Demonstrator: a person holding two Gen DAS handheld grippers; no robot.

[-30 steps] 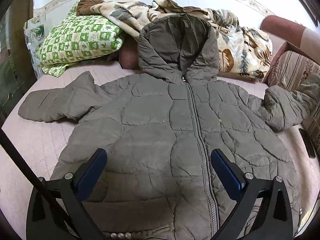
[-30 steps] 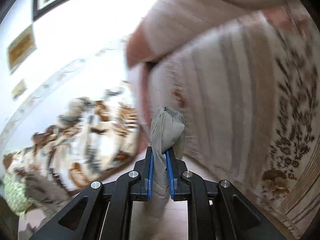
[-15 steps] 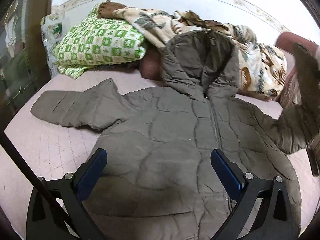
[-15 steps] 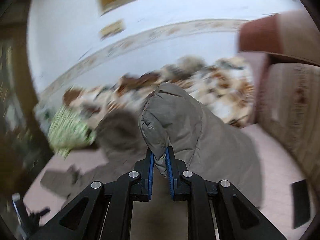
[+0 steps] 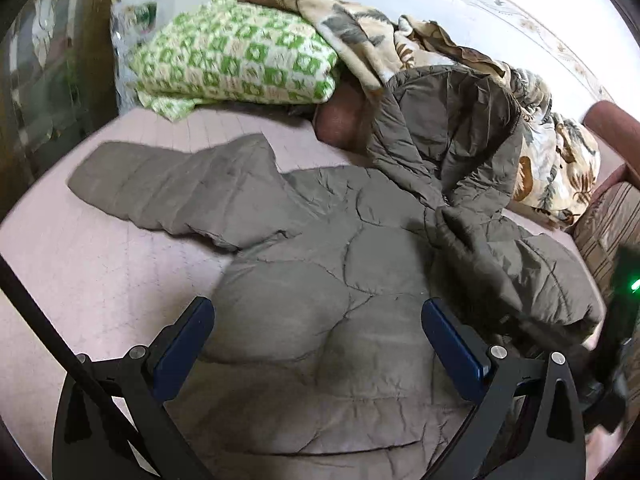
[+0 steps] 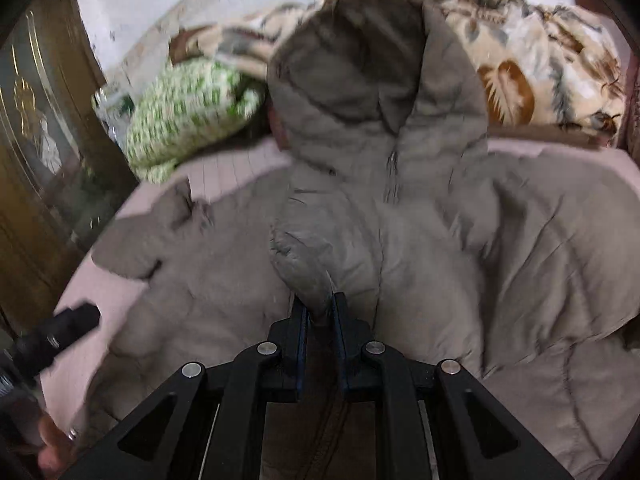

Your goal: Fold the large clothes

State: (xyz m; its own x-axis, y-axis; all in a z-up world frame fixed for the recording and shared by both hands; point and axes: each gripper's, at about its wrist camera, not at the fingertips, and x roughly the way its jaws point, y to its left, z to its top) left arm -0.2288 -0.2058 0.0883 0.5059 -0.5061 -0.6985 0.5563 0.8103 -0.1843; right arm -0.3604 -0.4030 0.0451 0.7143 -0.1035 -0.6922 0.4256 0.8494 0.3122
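A large olive-grey quilted hooded jacket lies front up on a pink bed. Its left sleeve lies spread out to the left. Its right sleeve is folded over across the chest. My left gripper is open and empty, hovering over the jacket's lower body. My right gripper is shut on the right sleeve's cuff, holding it over the jacket's chest, near the zip below the hood.
A green-and-white checked pillow and a leaf-print blanket lie at the head of the bed. A striped sofa arm stands at the right. A dark wooden cabinet stands at the left.
My right gripper has swung the right sleeve from out by the sofa arm leftwards over the jacket's chest. My left gripper has shifted slightly left, still open.
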